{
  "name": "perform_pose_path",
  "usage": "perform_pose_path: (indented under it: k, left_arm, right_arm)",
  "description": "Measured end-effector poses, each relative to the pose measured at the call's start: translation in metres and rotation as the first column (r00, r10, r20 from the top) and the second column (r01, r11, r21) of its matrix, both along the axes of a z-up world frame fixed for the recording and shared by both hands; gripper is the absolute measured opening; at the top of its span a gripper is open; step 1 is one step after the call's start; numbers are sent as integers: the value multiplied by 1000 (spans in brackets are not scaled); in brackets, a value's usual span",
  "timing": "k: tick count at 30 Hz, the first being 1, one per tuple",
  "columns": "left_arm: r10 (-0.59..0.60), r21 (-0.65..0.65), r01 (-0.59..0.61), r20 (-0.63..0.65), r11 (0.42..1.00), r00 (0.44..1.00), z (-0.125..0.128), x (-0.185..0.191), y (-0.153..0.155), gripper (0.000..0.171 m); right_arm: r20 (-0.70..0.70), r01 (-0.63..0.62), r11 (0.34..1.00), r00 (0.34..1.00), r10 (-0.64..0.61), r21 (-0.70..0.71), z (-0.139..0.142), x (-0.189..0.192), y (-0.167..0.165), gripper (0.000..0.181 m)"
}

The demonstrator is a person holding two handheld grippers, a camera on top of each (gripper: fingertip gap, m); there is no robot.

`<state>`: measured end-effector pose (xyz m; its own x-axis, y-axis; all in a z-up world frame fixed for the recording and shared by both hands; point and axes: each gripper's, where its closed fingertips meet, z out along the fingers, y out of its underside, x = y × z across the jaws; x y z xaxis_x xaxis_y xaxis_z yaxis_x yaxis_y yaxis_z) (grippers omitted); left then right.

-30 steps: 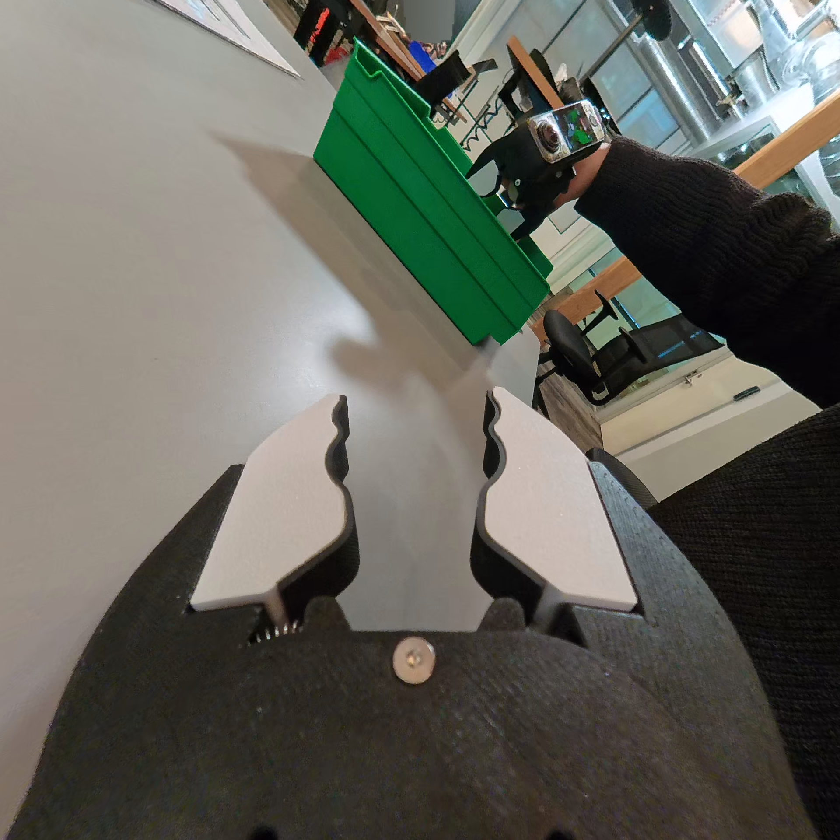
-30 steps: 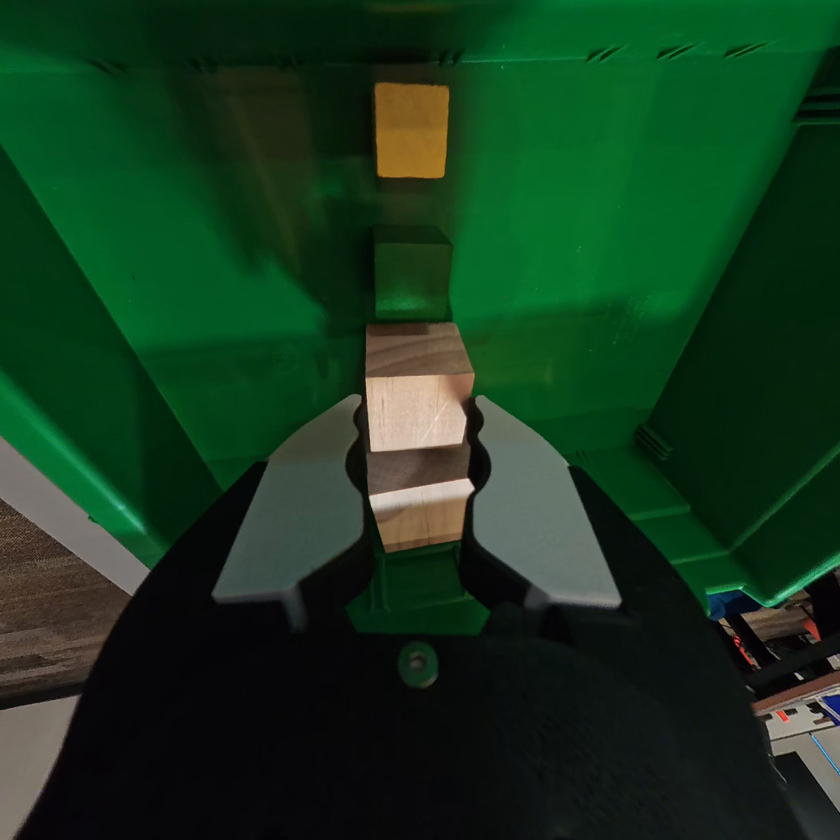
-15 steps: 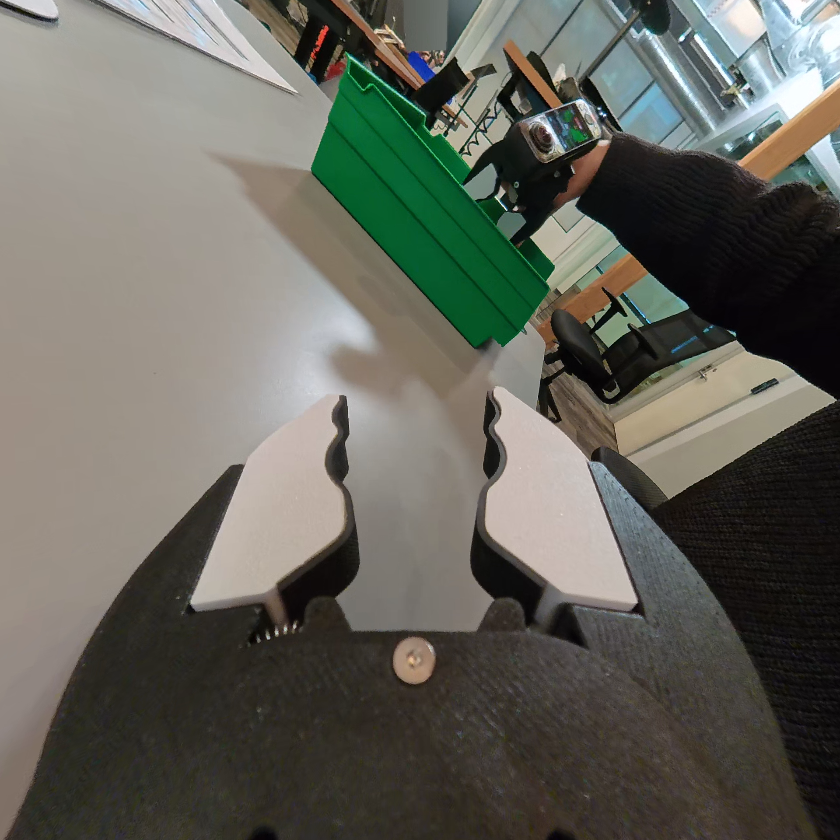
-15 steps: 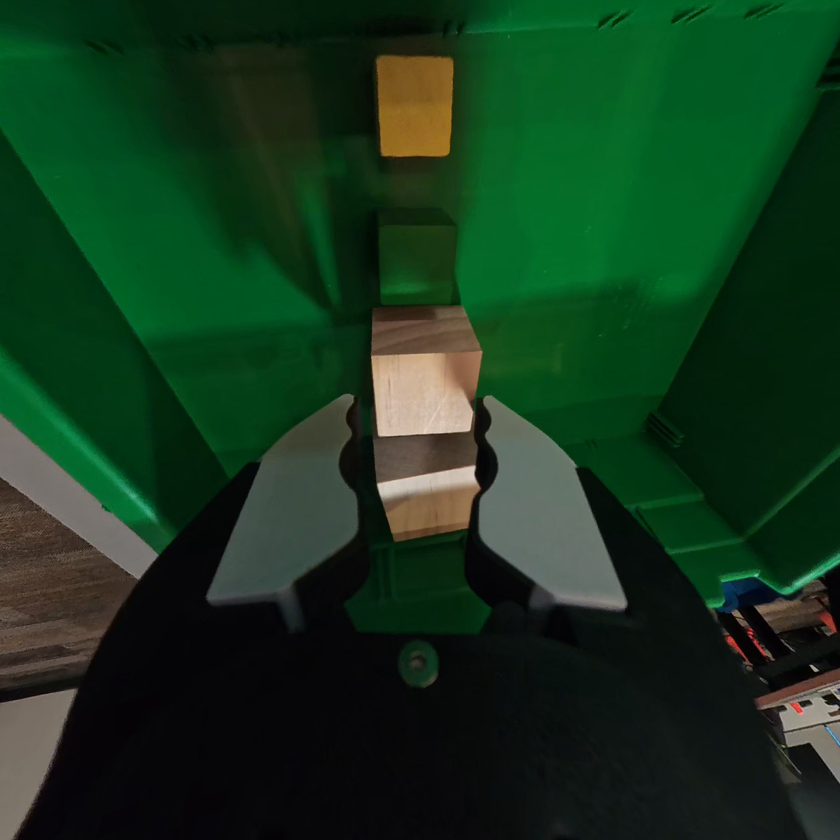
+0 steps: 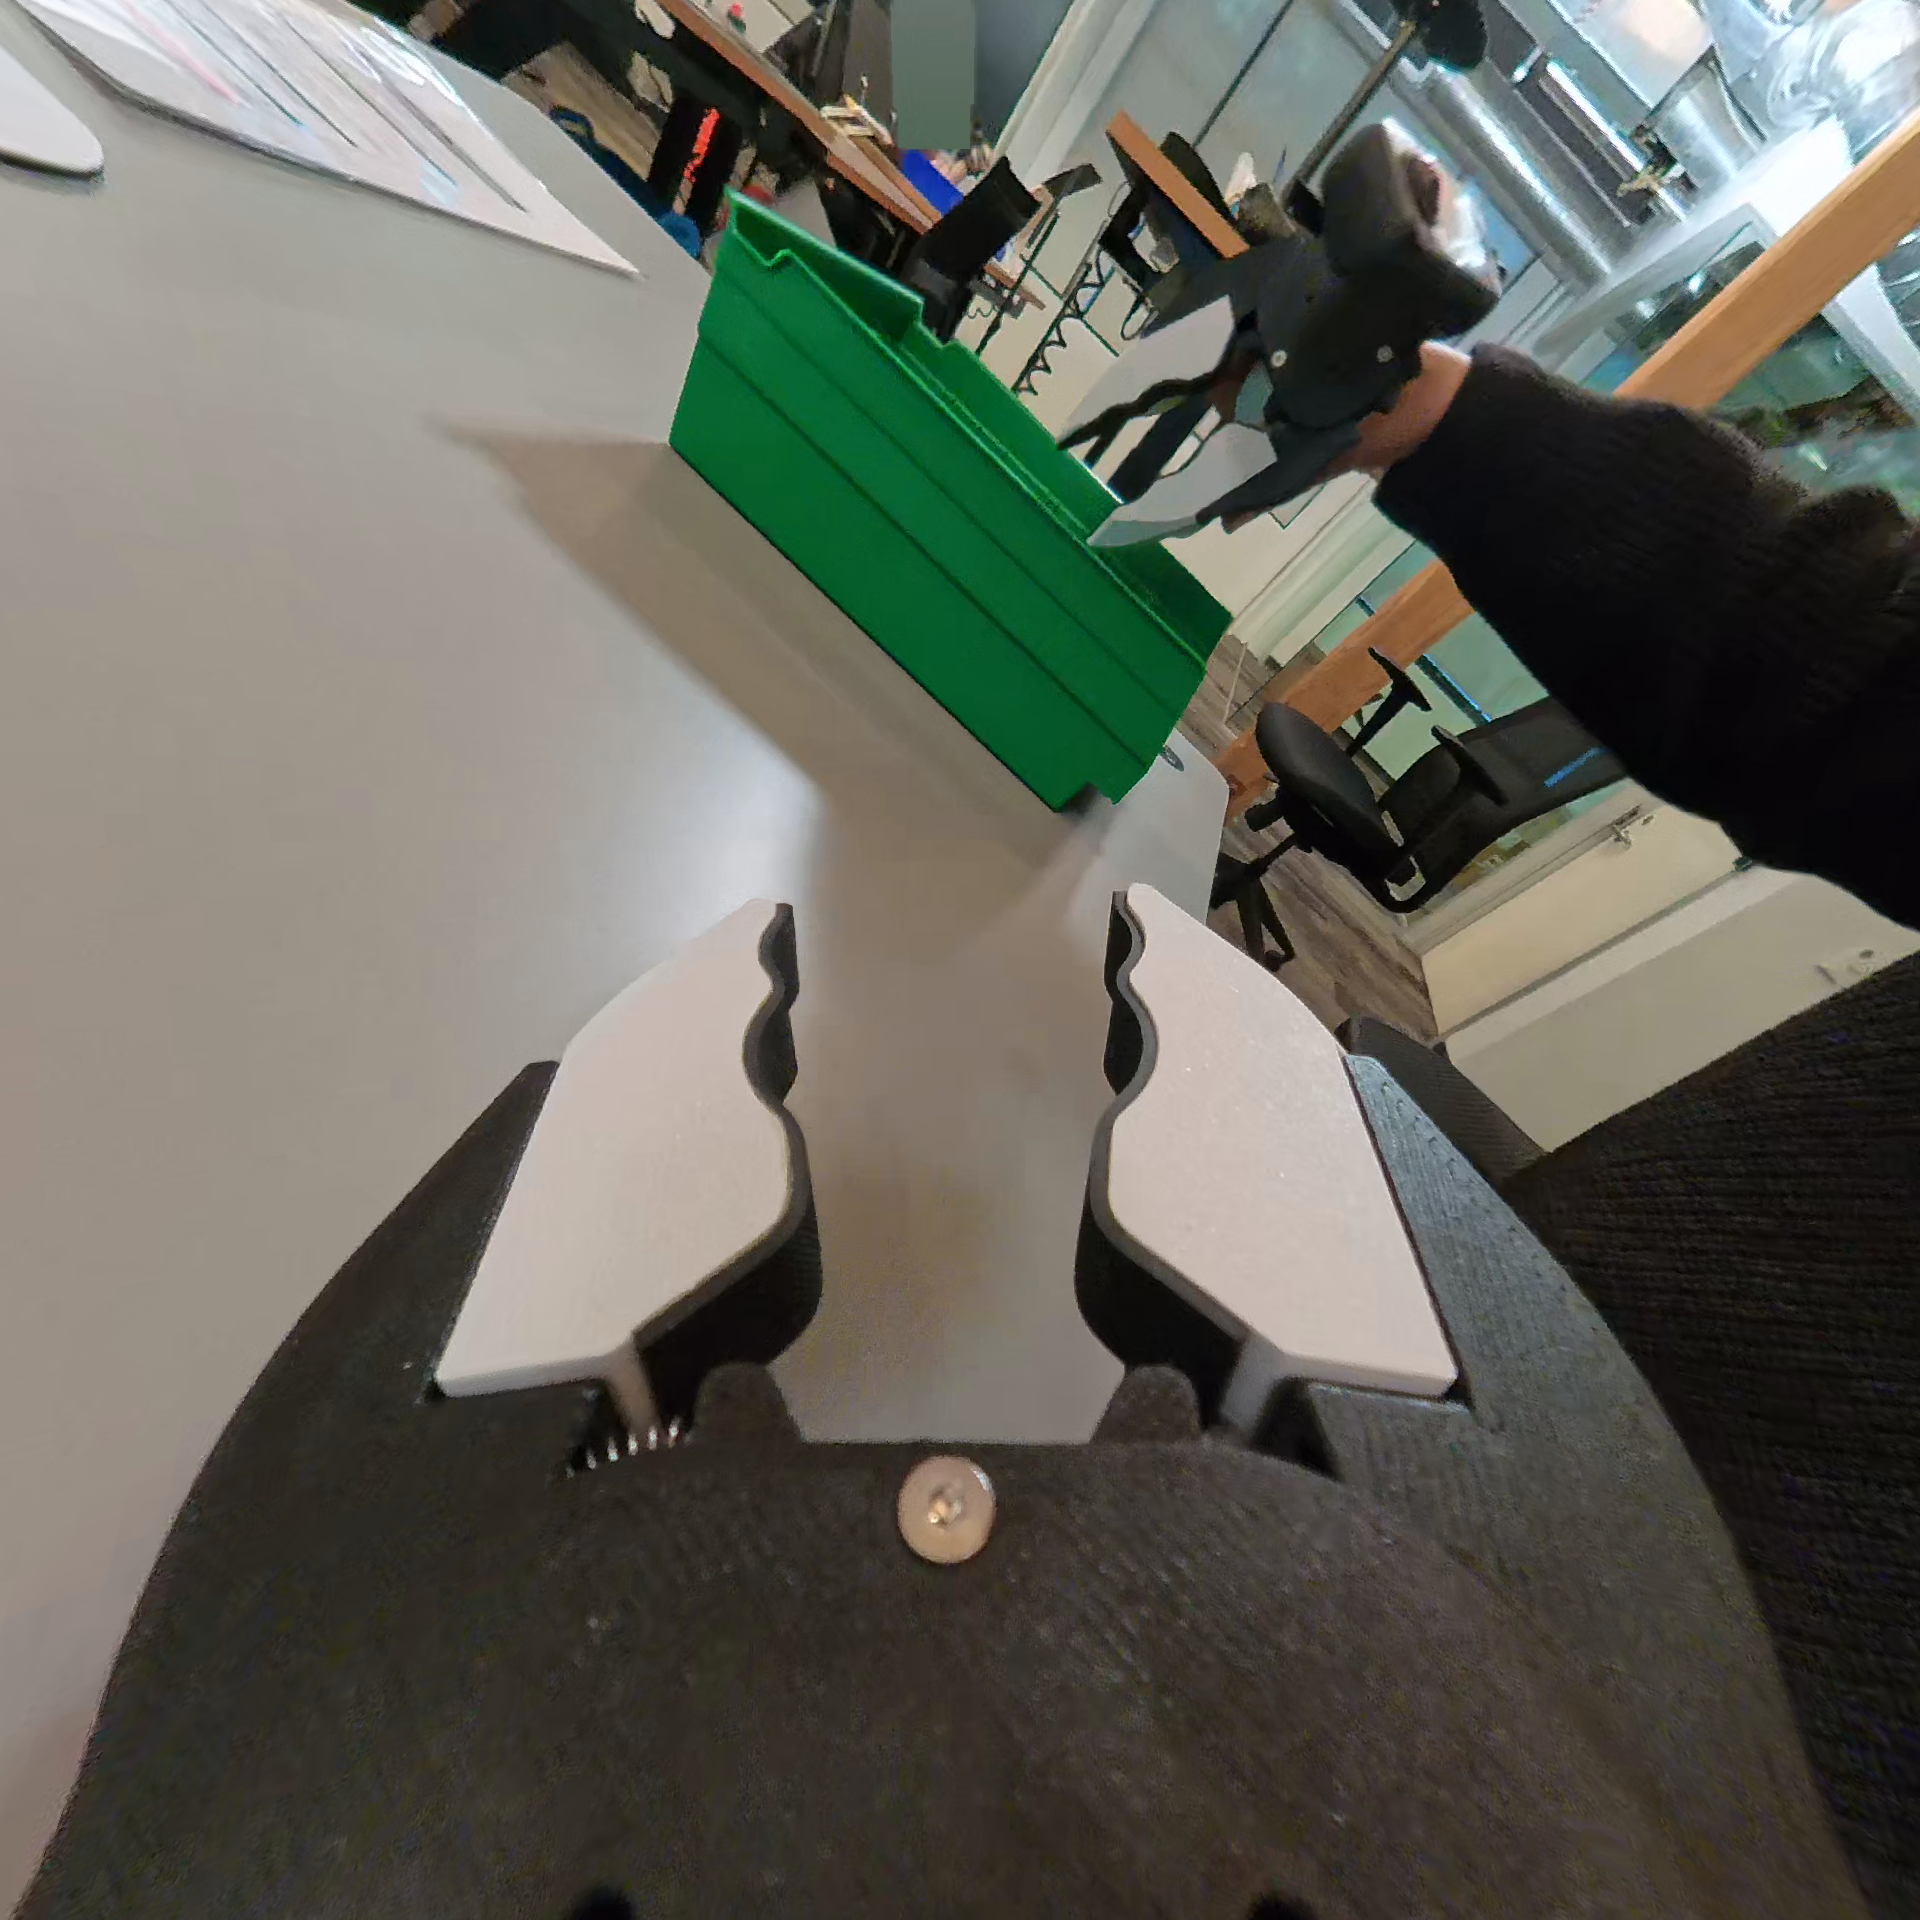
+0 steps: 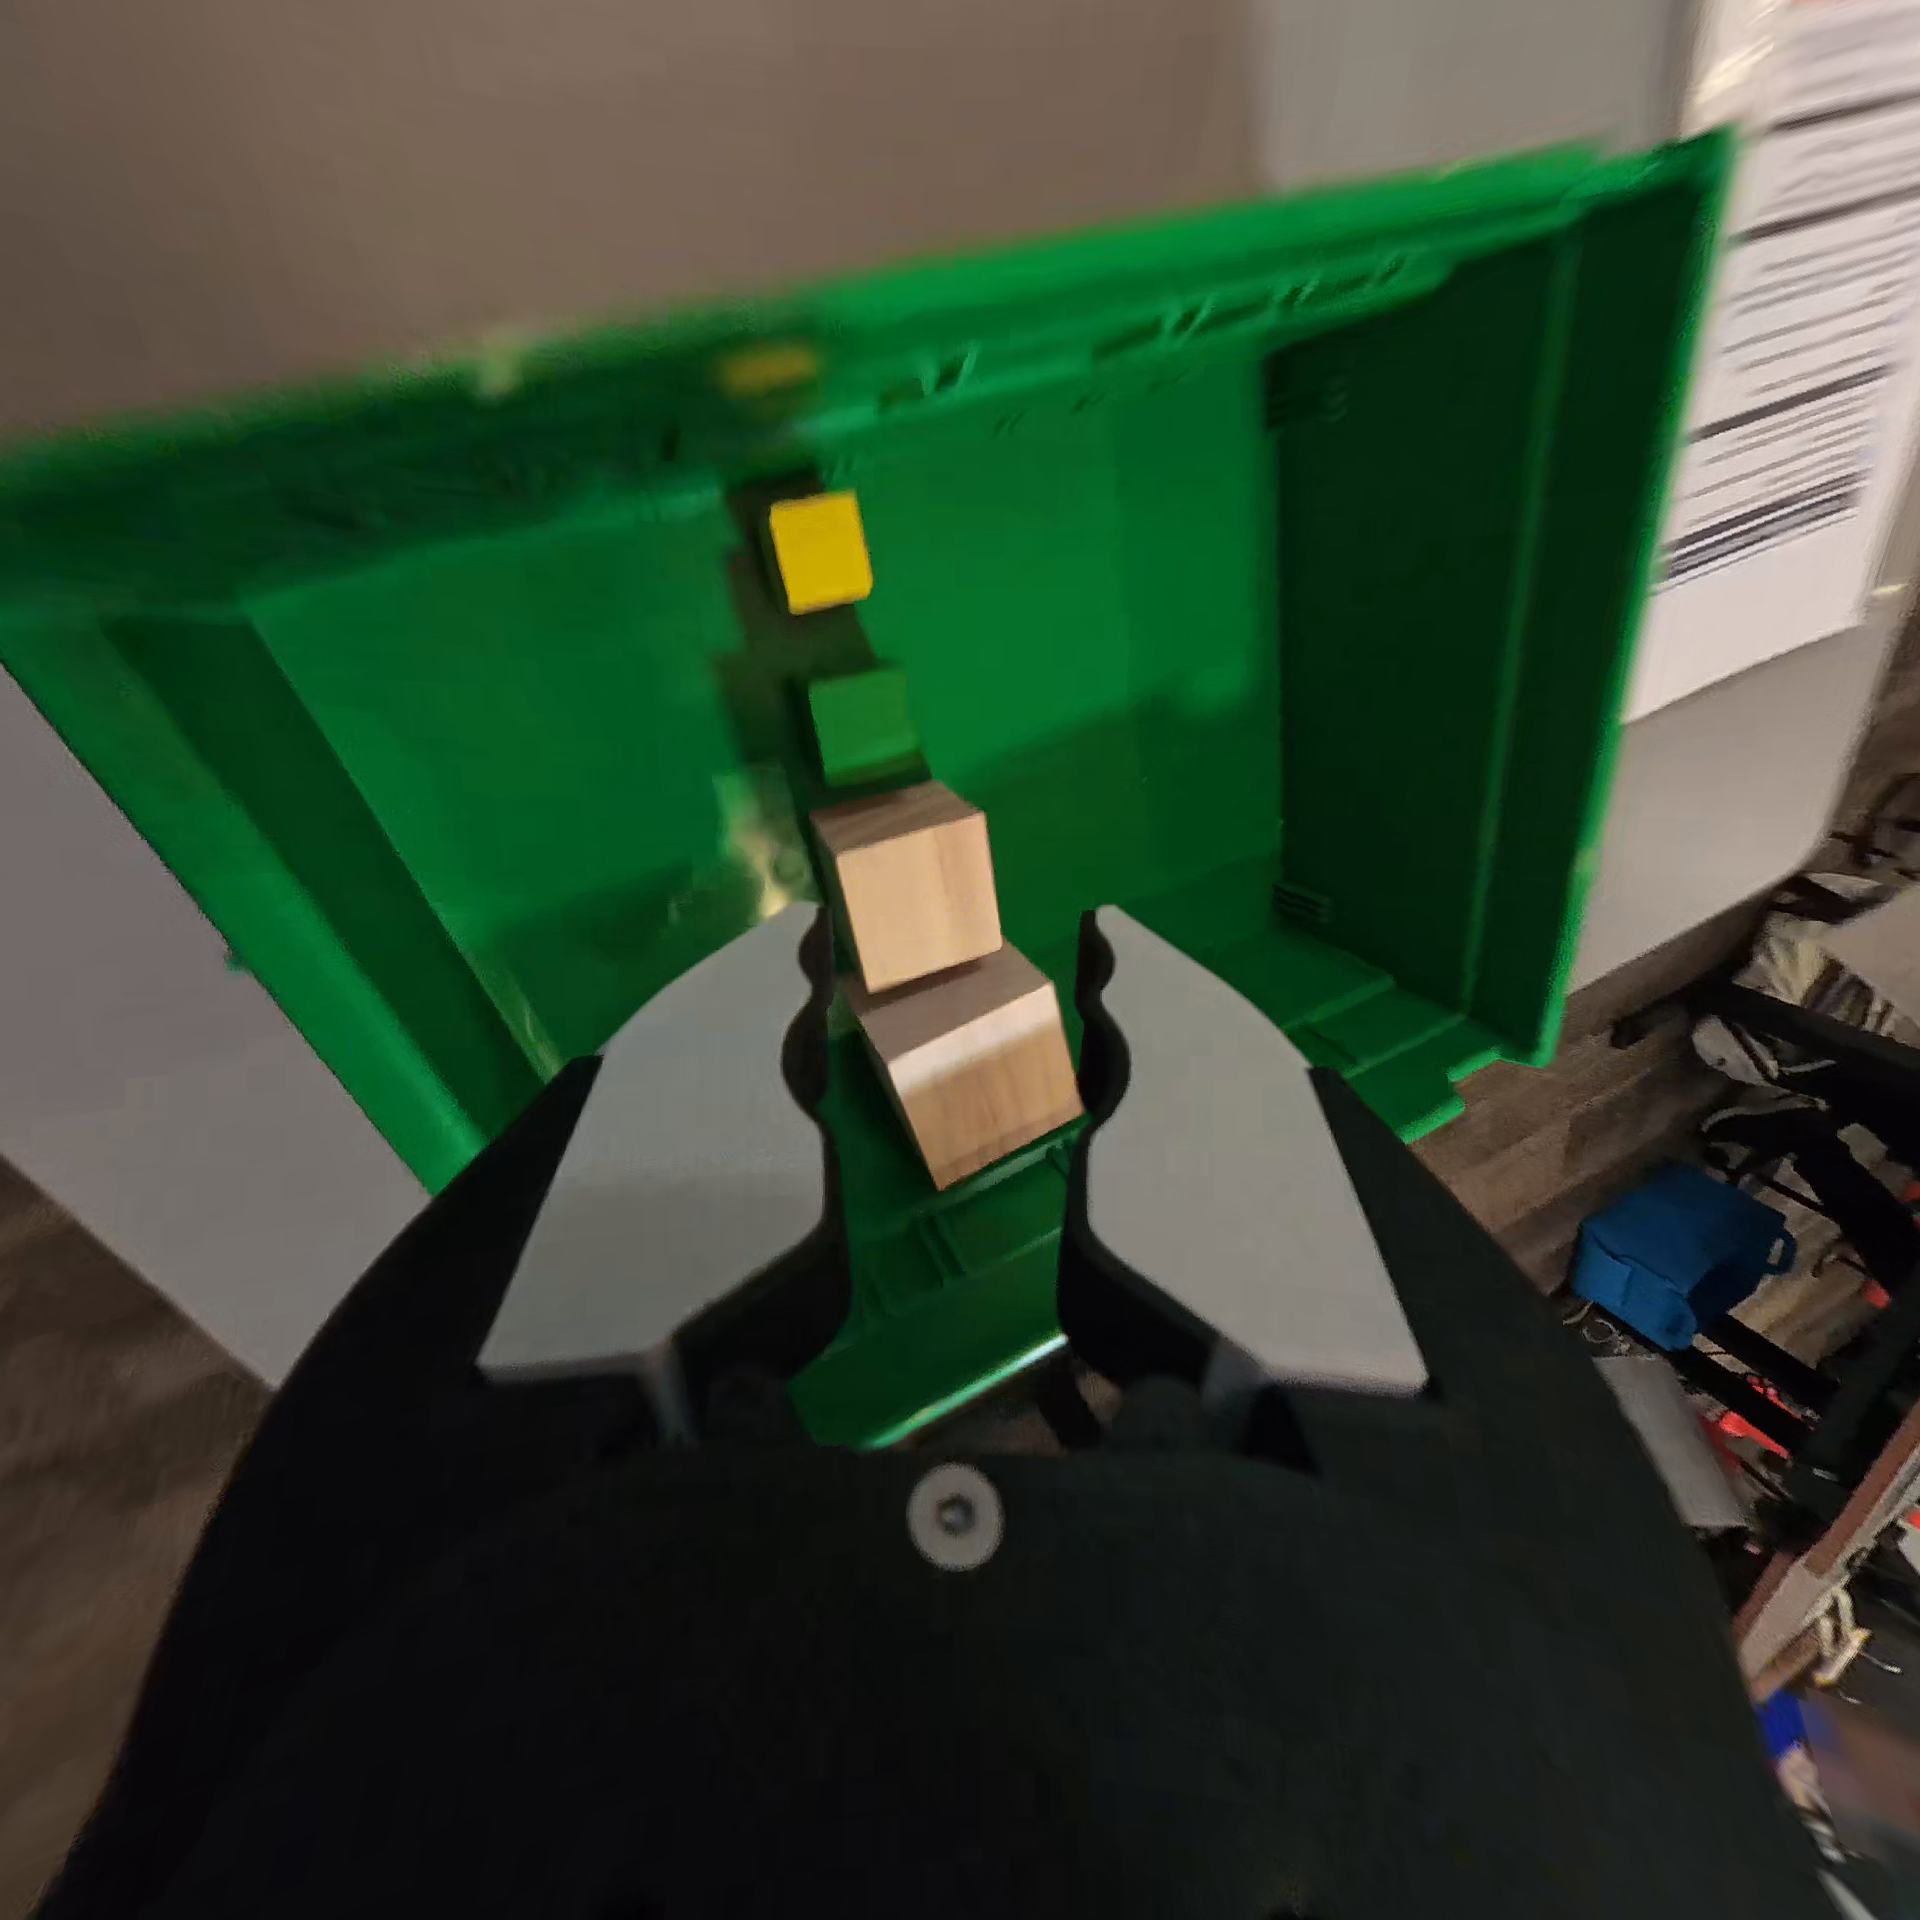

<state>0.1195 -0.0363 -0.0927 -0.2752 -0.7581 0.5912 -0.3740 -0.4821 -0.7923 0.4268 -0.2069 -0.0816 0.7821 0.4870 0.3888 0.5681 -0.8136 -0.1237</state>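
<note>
four blocks are lying in a line inside the green bin: a yellow block farthest from the camera, a green block nearer, then two bare wooden blocks. the far wooden block is sitting just beyond the fingertips of the right gripper, and the near wooden block is showing in the gap between its fingers, close to the right-hand finger. whether that finger is touching the block cannot be told. the right gripper is hanging above the bin with its jaws spread and grasping nothing. in the left wrist view it is showing over the bin's near end, gripped by a hand in a black sleeve. the left gripper is hovering low over the grey table, well apart from the bin, with its jaws released and nothing between them. printed sheets are lying on the table beyond the bin, and a black office chair is standing past the table edge.
</note>
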Motion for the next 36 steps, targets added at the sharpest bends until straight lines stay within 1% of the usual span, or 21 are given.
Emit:
perform_pose_path:
  k: [2, 4, 7, 10, 11, 12, 13, 14, 16, 18, 20, 21, 22, 24, 26, 27, 28, 30, 31, 32, 36]
  left_arm:
    - [8, 16, -8, 15, 1000, 1000, 6, -2, 0, 58]
    - [20, 32, -21, 31, 999, 999, 12, -3, 1, 58]
    - [33, 54, -36, 54, 998, 998, 20, -5, 0, 58]
    - [49, 93, -56, 68, 994, 996, 25, -6, -1, 58]
    - [53, 113, -61, 68, 992, 996, 25, -7, -1, 58]
    - [62, 141, -71, 64, 988, 996, 24, -7, -1, 57]
    - [80, 178, -90, 62, 980, 995, 22, -6, 1, 57]
    - [118, 224, -128, 59, 966, 991, 19, -6, 7, 52]
    - [211, 314, -228, 87, 922, 974, 19, -6, 22, 48]
    - [277, 386, -297, 108, 873, 955, 18, -10, 34, 49]
    - [302, 401, -322, 113, 858, 947, 18, -15, 38, 50]
    - [312, 389, -331, 112, 860, 943, 18, -18, 37, 51]
    - [322, 374, -338, 107, 864, 941, 18, -20, 36, 53]
    - [333, 355, -336, 73, 872, 940, 14, -23, 32, 65]
    - [331, 359, -317, 23, 878, 943, 6, -26, 26, 75]
    - [341, 370, -321, 11, 872, 940, 3, -29, 26, 79]
    - [350, 385, -326, 9, 863, 937, 0, -32, 25, 81]
    - [362, 417, -329, 1, 847, 932, -3, -36, 25, 85]
    - [366, 437, -325, -9, 839, 931, -5, -38, 26, 87]
    - [372, 456, -324, -17, 829, 928, -7, -39, 27, 90]
    - [370, 515, -306, -23, 801, 929, -11, -37, 32, 95]
  right_arm:
    - [19, 32, 986, 999, -35, 166, 20, -13, 17, 45]
    - [-6, 84, 931, 996, -87, 354, 44, -34, 37, 45]
    - [-135, 173, 780, 984, -114, 601, 80, -83, 63, 47]
    - [-318, 302, 609, 944, -85, 734, 97, -136, 85, 50]
    - [-402, 373, 562, 913, -78, 738, 93, -152, 94, 54]
    - [-495, 450, 536, 866, -69, 714, 83, -169, 105, 60]
    - [-570, 510, 533, 819, -60, 676, 68, -187, 116, 65]
    - [-626, 568, 510, 776, -72, 646, 55, -200, 127, 63]
    - [-705, 647, 459, 706, -62, 608, 36, -224, 147, 59]
    - [-735, 681, 426, 676, -53, 596, 24, -242, 159, 55]
    - [-739, 674, 454, 672, -47, 583, 19, -259, 163, 58]
    - [-742, 681, 443, 669, -51, 583, 21, -261, 162, 59]
    - [-762, 713, 399, 646, -55, 576, 26, -258, 161, 59]
    - [-833, 792, 316, 553, -7, 523, 35, -261, 156, 61]
    - [-875, 824, 320, 482, 37, 468, 32, -271, 152, 68]
    - [-874, 822, 324, 486, 28, 468, 26, -273, 150, 70]
    - [-859, 809, 331, 513, 6, 485, 19, -272, 148, 72]
    - [-813, 767, 386, 578, -68, 513, 2, -270, 147, 82]
    - [-795, 751, 413, 599, -99, 515, -5, -269, 146, 85]
    - [-787, 747, 418, 607, -109, 517, -8, -268, 146, 85]
    - [-851, 781, 413, 524, -28, 468, -2, -277, 150, 90]
